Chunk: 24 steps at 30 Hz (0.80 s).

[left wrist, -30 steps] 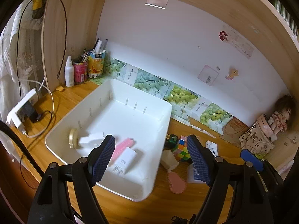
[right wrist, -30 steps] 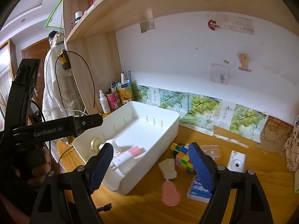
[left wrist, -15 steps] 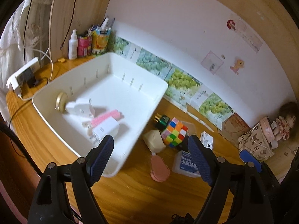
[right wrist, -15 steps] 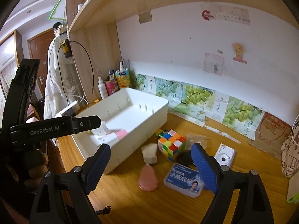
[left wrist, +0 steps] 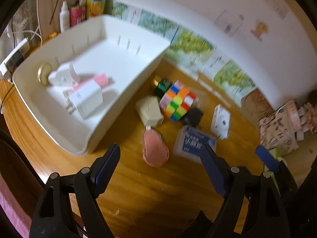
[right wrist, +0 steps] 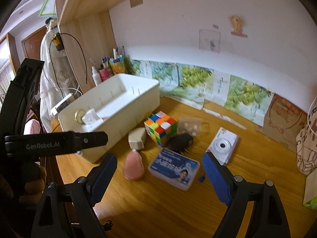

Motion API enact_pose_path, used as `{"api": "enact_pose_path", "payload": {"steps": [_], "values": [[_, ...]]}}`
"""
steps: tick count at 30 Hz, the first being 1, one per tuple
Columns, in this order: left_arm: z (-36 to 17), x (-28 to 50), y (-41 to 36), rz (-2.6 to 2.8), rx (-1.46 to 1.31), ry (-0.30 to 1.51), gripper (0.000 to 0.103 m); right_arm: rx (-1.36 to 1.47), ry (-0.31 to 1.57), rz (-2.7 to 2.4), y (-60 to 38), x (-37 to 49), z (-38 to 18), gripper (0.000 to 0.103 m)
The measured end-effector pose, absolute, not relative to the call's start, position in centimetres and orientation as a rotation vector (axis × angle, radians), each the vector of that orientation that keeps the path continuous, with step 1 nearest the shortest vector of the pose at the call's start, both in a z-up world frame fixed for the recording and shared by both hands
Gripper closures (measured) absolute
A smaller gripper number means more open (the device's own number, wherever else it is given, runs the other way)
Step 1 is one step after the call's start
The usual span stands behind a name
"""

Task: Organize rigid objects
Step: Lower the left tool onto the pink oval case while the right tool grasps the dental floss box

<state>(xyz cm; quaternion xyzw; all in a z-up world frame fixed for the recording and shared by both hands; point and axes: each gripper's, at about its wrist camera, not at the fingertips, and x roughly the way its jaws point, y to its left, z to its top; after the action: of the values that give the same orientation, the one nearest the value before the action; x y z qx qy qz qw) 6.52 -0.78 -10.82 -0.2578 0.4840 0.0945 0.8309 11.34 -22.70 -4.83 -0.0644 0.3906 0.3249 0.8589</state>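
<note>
A white bin (left wrist: 118,103) (right wrist: 138,107) on the wooden desk holds a white box (left wrist: 87,101), a pink item (left wrist: 100,78), a white clip-shaped piece (left wrist: 63,77) and a gold disc (left wrist: 44,76). Right of it lie a Rubik's cube (left wrist: 177,100) (right wrist: 160,128), a beige block (left wrist: 150,114) (right wrist: 136,138), a pink pouch (left wrist: 155,148) (right wrist: 133,167), a blue-labelled case (left wrist: 193,142) (right wrist: 174,168), a white camera (left wrist: 221,122) (right wrist: 222,145) and a black item (right wrist: 180,141). My left gripper (left wrist: 160,168) is open above the pouch. My right gripper (right wrist: 159,172) is open above the case.
Bottles and pen cups (left wrist: 79,13) (right wrist: 108,71) stand at the back left corner. A charger and cables (left wrist: 15,55) lie left of the bin. A patterned bag (left wrist: 281,127) sits at the right. A clear packet (right wrist: 189,126) lies behind the cube.
Both grippers have moved right and down from the bin toward the loose items. The view is now motion-blurred. Both stay open and empty.
</note>
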Motion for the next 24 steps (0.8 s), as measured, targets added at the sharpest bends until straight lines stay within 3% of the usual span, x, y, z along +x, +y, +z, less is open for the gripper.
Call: {"api": "enact_pose_path", "payload": {"steps": [11, 24], "values": [[-15.5, 9.1, -1.8, 0.273, -0.61, 1.236, 0.018, -0.238, 0.878, 0.708, -22.8, 13.9, -8.5, 0.015], [-18.4, 11.0, -1.0, 0.398, -0.667, 1.35, 0.019, -0.491, 0.846, 0.844, -20.9, 15.6, -13.3, 0.015]]}}
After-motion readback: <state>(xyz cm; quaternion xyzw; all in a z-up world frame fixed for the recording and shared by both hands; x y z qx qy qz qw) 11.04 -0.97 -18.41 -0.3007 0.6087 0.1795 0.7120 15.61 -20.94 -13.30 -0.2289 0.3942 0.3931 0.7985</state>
